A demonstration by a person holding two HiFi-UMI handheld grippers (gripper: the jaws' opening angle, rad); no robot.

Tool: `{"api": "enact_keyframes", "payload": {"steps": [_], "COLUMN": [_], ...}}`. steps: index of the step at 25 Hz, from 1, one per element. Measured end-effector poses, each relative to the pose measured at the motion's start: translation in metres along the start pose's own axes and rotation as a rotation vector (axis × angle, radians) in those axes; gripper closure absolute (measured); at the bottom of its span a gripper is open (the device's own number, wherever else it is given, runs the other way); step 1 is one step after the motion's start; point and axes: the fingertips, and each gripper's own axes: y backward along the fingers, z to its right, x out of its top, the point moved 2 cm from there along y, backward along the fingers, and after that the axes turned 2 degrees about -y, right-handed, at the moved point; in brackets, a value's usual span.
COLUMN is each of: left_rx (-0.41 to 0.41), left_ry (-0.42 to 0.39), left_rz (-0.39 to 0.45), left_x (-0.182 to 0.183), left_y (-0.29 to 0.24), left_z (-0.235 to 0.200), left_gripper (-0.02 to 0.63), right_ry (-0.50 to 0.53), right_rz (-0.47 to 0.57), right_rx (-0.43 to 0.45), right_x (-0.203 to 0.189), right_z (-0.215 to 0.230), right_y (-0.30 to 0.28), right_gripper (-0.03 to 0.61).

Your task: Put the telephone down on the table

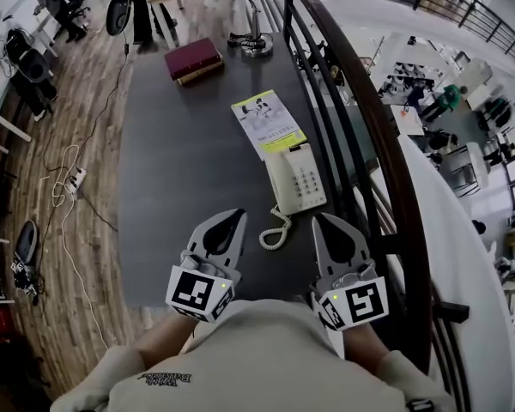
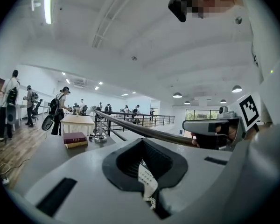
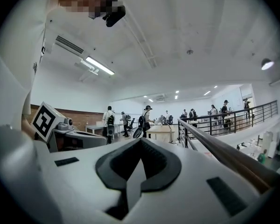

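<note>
A cream push-button telephone [image 1: 295,179] lies flat on the dark grey table [image 1: 189,170], near its right edge, with the handset on its cradle. Its coiled cord [image 1: 275,230] curls toward me. My left gripper [image 1: 233,216] hovers over the table's near edge, just left of the cord, jaws shut and empty. My right gripper [image 1: 324,221] is just right of the cord, also shut and empty. In the left gripper view the telephone [image 2: 147,180] shows past the closed jaws of the left gripper [image 2: 142,142]. The right gripper [image 3: 141,142] looks out level over the table.
A yellow-edged booklet [image 1: 267,124] lies just beyond the telephone. A dark red book [image 1: 192,59] and a desk lamp's base [image 1: 255,45] sit at the far end. A dark railing [image 1: 373,127] runs along the table's right side. Cables [image 1: 69,187] lie on the wooden floor at left.
</note>
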Motion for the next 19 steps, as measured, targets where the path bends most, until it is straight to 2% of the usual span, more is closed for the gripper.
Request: {"api": "enact_keyframes", "payload": {"steps": [19], "left_rx": [-0.010], "left_ry": [0.013], "left_rz": [-0.018], "left_x": [0.001], "left_y": [-0.005], "left_z": [-0.004], "left_gripper": [0.609], "right_ry": [0.014], "right_rz": [0.025], "right_rx": [0.000], "right_x": [0.012], "right_z": [-0.004], "right_y": [-0.001], "right_gripper": [0.578]}}
